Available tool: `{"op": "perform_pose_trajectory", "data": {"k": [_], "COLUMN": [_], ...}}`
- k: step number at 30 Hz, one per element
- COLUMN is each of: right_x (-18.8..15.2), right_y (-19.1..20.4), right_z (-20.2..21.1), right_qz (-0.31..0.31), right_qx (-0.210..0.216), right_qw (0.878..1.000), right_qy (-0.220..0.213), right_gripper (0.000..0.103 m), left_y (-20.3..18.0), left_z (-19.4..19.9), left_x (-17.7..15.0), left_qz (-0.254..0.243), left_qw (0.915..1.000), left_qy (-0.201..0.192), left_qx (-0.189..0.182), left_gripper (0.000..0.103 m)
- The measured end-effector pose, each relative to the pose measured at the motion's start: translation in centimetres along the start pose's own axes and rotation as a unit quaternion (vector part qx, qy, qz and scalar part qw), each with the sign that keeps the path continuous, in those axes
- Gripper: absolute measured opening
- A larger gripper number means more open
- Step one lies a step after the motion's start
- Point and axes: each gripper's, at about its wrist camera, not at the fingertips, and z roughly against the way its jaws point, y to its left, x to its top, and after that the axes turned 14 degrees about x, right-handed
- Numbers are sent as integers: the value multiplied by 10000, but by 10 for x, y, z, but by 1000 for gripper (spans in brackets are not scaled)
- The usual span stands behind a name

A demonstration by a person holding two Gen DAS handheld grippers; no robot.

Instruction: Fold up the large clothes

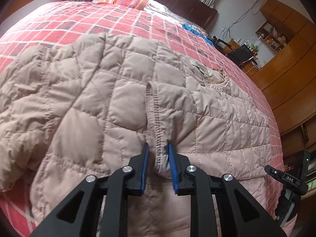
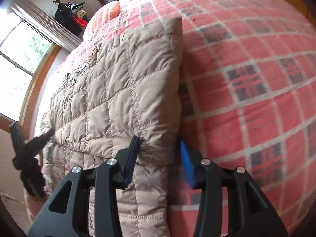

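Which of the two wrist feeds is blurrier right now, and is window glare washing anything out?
Right wrist view: motion-smeared, the plaid bedspread and the right tongs soft-edged, the window blown out white at left. Left wrist view: sharper, stitching on the quilted jacket crisp around the left tongs, only mild brightness near the top. Both: strong fisheye bulge, dark vignetted corners.
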Motion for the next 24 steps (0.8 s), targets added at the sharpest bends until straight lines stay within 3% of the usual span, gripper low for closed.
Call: {"op": "perform_pose_trajectory", "data": {"k": [2, 4, 7, 9, 13, 18, 24], "right_x": [-4, -6, -8, -9, -9, -4, -4], "right_y": [19, 37, 67, 88, 108, 106, 86], "right_z": [18, 26, 20, 5, -26, -61, -81], "right_qz": [198, 311, 473, 588, 623, 551, 369], "right_qx": [-149, 41, 146, 190, -79, -360, -304], "right_qw": [9995, 9993, 9988, 9978, 9964, 9947, 9950], "right_qy": [-202, -197, 10, 233, 566, 790, 881], "right_gripper": [43, 43, 43, 40, 32, 29, 26], "left_y": [4, 0, -21, -39, -67, -64, -58], "left_z": [23, 49, 68, 68, 47, 12, -9], "left_x": [1, -1, -5, -7, -18, -20, -22], "left_qz": [-12, -185, -473, -691, -1104, -1033, -1145], "left_qw": [9992, 9962, 9944, 9937, 9881, 9885, 9891], "left_qy": [-328, -702, -831, -792, -613, -259, -105], "left_qx": [217, 481, 461, 390, 880, 1074, 920], "left_gripper": [23, 23, 23, 23, 23, 23, 23]}}
